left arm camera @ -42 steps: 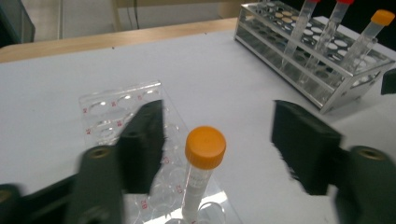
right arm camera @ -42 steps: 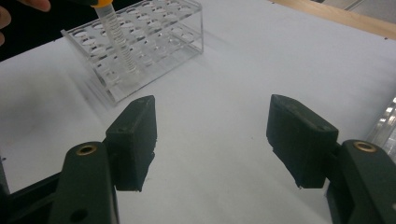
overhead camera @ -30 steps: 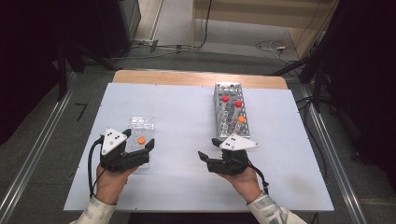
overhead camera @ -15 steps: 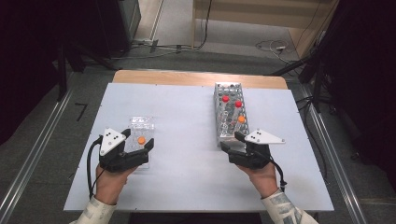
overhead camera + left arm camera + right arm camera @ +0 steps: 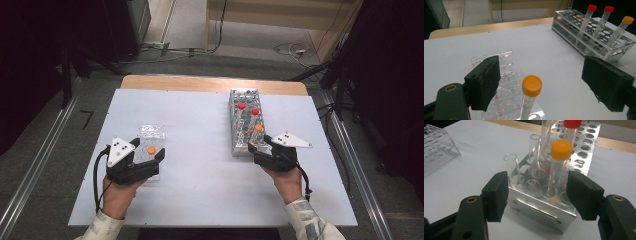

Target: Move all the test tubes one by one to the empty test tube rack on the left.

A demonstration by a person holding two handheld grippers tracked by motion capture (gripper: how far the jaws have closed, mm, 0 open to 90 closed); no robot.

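The white table (image 5: 200, 130) is the largest thing in front of you, a flat matte sheet with a wooden strip along its far edge. Take the metal rack (image 5: 246, 122) as your landmark: a long shiny box of punched round holes, standing lengthwise away from you on the right half of the table.

Two red-capped tubes (image 5: 248, 108) stand in its far part, and an orange-capped tube (image 5: 560, 161) stands nearer its close end, clear plastic with fine printed marks down the side. Just left of that tube, in the right gripper view, an open glass tube (image 5: 511, 166) with no cap rises from a front corner hole.

Your right gripper (image 5: 256, 150) sits at the rack's near end, its black padded jaws spread wide, one on each side of the rack's front corner, pressing on nothing. The rack's steel front plate lies between the jaws and the orange-capped tube.

Well to the left of the rack lies a clear plastic well plate (image 5: 504, 75), flat and shallow with round cups and red lettering. A second orange-capped tube (image 5: 530, 97) stands upright at the plate. Your left gripper (image 5: 150, 162) brackets it with wide jaws, pads clear of the tube.
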